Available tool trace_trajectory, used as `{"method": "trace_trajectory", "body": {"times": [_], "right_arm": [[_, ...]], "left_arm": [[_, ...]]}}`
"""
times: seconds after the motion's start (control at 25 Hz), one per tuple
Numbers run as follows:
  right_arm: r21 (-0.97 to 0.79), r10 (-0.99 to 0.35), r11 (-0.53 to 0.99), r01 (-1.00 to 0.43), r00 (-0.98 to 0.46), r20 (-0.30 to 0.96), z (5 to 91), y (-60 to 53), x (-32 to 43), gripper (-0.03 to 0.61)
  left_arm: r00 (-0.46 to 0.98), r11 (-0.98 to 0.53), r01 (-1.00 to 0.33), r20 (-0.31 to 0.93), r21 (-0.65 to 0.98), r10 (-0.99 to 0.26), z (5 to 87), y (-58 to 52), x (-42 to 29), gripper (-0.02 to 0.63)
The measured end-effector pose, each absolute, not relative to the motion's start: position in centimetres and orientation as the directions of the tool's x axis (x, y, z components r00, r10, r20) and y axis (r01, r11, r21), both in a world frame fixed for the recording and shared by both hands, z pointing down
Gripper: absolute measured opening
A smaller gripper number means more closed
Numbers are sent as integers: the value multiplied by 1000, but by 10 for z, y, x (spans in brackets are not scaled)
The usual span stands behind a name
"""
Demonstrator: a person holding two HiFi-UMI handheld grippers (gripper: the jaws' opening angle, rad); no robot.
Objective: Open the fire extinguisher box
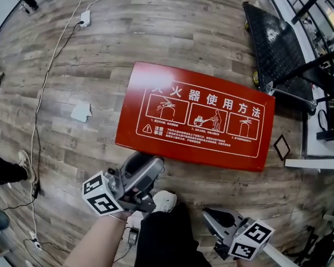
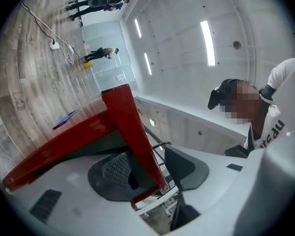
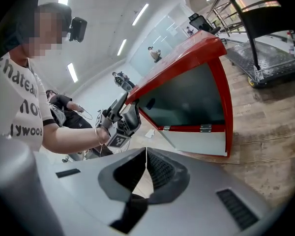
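Jaws of the left gripper (image 1: 145, 163) stand spread wide at the near left corner of the fire extinguisher box (image 1: 195, 115). The red lid edge (image 2: 132, 136) runs between them, and neither pad clamps it. The box lies on the wooden floor (image 1: 156, 26) with its instruction panel facing up. Further right, the right gripper (image 1: 210, 213) hangs low, its jaws pressed together on nothing. Opening looks barely begun. Next, the left jaws probably need to close on that edge and lift.
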State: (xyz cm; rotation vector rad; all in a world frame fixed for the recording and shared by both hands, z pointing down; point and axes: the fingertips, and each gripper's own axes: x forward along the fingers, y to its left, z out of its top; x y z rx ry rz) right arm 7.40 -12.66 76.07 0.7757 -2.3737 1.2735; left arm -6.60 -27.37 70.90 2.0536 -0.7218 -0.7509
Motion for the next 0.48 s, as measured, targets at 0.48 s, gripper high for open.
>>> {"method": "trace_trajectory", "body": {"times": [0.48], "right_arm": [[-705,-315,389,-593,-805,503,702,-149,75,11]], "left_arm": [[604,-494,-132,-325,860,-728,633,-304,-72,183]]}}
